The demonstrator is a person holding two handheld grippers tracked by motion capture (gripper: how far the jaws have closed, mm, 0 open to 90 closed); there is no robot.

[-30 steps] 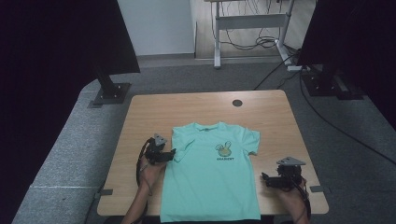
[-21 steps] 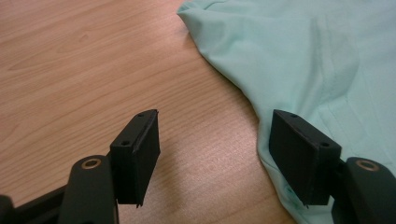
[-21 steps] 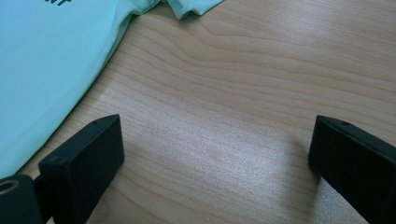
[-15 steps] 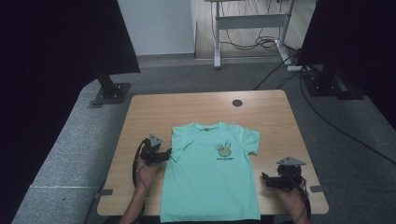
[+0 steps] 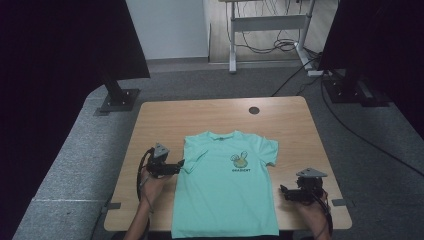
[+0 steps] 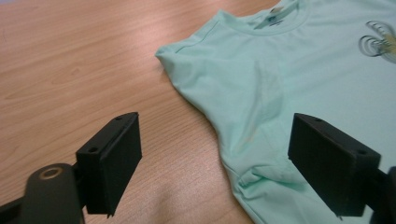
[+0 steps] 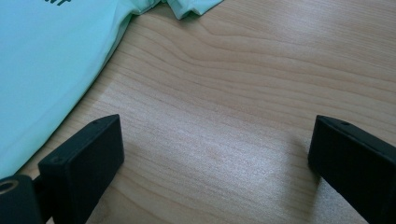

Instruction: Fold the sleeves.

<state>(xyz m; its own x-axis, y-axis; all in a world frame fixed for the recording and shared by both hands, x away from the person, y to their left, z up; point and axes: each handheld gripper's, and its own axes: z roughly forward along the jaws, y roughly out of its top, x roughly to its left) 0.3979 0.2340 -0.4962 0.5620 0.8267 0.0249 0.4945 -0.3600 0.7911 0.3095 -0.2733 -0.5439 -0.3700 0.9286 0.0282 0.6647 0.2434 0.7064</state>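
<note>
T-shirt point(image 5: 227, 190): mint green, short-sleeved, laid flat and face up on the near half of the tabletop, collar toward the far edge, hem reaching the near edge; a small yellow-green print with dark lettering on the chest. Its left sleeve is folded in over the body, the cloth bunched at the armpit.

Tabletop point(image 5: 220, 117): light wood grain, rounded corners, a dark round cable port near the far edge.

Left gripper point(image 5: 181, 164): held just beside the T-shirt's folded sleeve, pointing at it; jaws have just been opening and stand wide, one over bare wood, one over the cloth, gripping nothing.

Right gripper point(image 5: 283, 190): near the T-shirt's right side, above bare wood; jaws spread wide, empty.
</note>
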